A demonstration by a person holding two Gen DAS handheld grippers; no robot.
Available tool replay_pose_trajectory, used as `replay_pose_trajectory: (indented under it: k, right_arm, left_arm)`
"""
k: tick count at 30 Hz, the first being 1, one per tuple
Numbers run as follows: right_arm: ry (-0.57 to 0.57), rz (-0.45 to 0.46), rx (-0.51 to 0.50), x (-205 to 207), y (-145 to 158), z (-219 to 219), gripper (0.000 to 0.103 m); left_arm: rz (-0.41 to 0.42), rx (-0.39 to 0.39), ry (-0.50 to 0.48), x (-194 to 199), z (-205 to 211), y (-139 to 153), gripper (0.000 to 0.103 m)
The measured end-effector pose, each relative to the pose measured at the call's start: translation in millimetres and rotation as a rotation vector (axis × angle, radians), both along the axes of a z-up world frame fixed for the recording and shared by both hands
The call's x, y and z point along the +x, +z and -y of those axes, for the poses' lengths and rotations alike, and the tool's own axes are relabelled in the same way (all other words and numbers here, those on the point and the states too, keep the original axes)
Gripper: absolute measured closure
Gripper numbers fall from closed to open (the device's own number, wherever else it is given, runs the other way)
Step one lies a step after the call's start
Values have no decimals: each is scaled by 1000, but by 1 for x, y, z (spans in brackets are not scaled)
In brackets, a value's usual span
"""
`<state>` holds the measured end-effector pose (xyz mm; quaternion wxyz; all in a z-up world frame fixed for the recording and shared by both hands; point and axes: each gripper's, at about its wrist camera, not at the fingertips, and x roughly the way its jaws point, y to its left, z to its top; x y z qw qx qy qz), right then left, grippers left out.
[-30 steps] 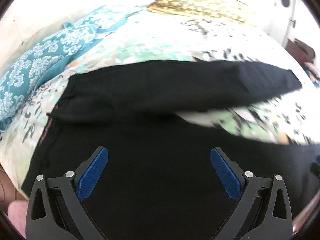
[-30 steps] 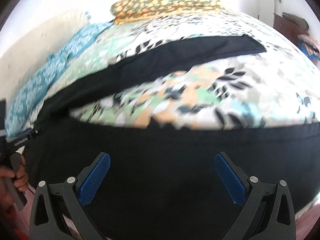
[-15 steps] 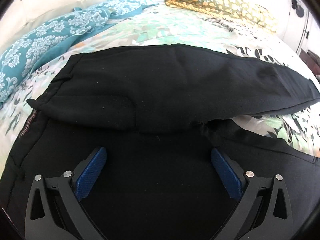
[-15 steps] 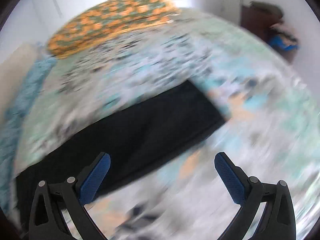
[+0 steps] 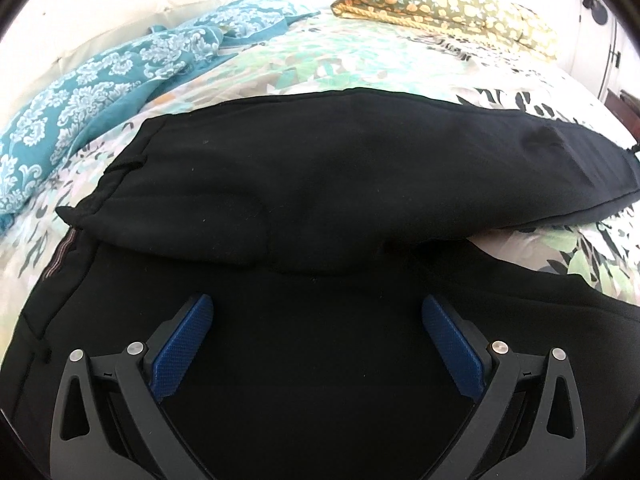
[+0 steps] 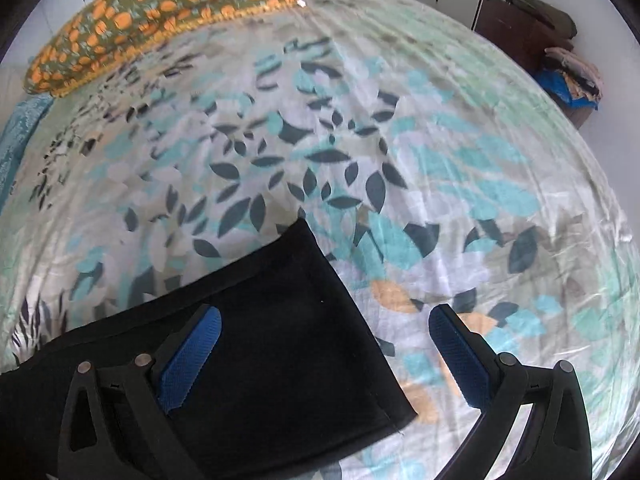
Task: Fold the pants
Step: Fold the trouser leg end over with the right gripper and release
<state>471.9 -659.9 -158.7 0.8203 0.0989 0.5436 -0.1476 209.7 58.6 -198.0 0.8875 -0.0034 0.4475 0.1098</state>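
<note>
Since a second ago the right tool [image 6: 325, 334] has swept along the black pants [image 5: 360, 184] to the end of one leg; its jaws have just been closing a little but stand wide apart, with the leg's hem between them, not pinched; the left tool [image 5: 317, 320] hangs spread over the pants' top part; the pants lie flat on the leafy bed [image 6: 400, 140], legs split apart.

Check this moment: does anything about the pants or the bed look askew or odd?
Mildly. The pants lie with the legs splayed apart, bedspread showing between them on the right, and the far half overlaps the near half at the seat. The cuff under the right tool lies flat. No damage or spill.
</note>
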Motion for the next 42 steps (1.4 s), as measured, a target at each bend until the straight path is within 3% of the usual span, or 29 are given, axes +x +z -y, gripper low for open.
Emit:
replay_pose_trajectory:
  k: [1, 2, 3, 6, 9, 11, 14, 16, 19, 22, 24, 26, 27, 28, 29, 32, 37, 40, 42]
  right_arm:
    - [-3, -12, 35, 0, -6, 1, 57]
    - [-22, 2, 41, -3, -5, 2, 71]
    - [-42, 52, 37, -11, 3, 3, 95]
    - [18, 170, 73, -42, 34, -11, 97]
    - [236, 246, 3, -100, 80, -67, 97]
    - [385, 274, -23, -158, 105, -111, 97]
    - [492, 253, 4, -264, 117, -161, 97]
    - [461, 207, 19, -333, 110, -171, 97]
    - [232, 117, 31, -411, 84, -144, 98]
    - [-122, -3, 61, -465, 47, -99, 92]
    - [-201, -41, 1, -473, 48, -96, 83]
    - [-260, 88, 2, -487, 74, -101, 57]
    - [-286, 138, 2, -493, 84, -105, 29]
    - [-314, 194, -8, -497, 95, -114, 13]
    - [-331, 256, -24, -504, 106, -127, 11]
    - [-279, 299, 11, -488, 113, -164, 11]
    - [-74, 229, 107, -476, 85, -255, 11]
    - [53, 206, 165, -472, 78, -292, 11]
    - [136, 234, 148, -467, 89, -311, 11]
  left_arm:
    - [0, 3, 0, 0, 1, 0, 1]
    - [0, 5, 1, 0, 1, 0, 1]
    - [0, 7, 1, 1, 1, 0, 1]
    - [0, 7, 1, 1, 1, -1, 1]
    - [1, 4, 2, 1, 1, -1, 1]
    - [0, 3, 3, 1, 1, 0, 1]
    - [-1, 6, 3, 1, 1, 0, 1]
    - [-4, 13, 3, 1, 1, 1, 1]
    - [-9, 23, 4, 2, 3, 2, 1]
    - [-26, 21, 7, 3, 3, 4, 1]
    - [-50, 14, 10, 6, 2, 6, 0]
    - [-91, 7, 12, 7, 2, 13, 0]
    - [-125, -8, 16, 6, 2, 17, 1]
    - [-145, -27, 19, 2, 2, 21, 1]
    - [-156, -61, 20, -6, 3, 26, 1]
    - [-115, -161, -11, -41, 12, 42, 1]
    - [-92, -257, -68, -76, 34, 66, 1]
    - [-57, -234, -123, -83, 41, 84, 1]
    - [-17, -187, -133, -88, 39, 97, 1]
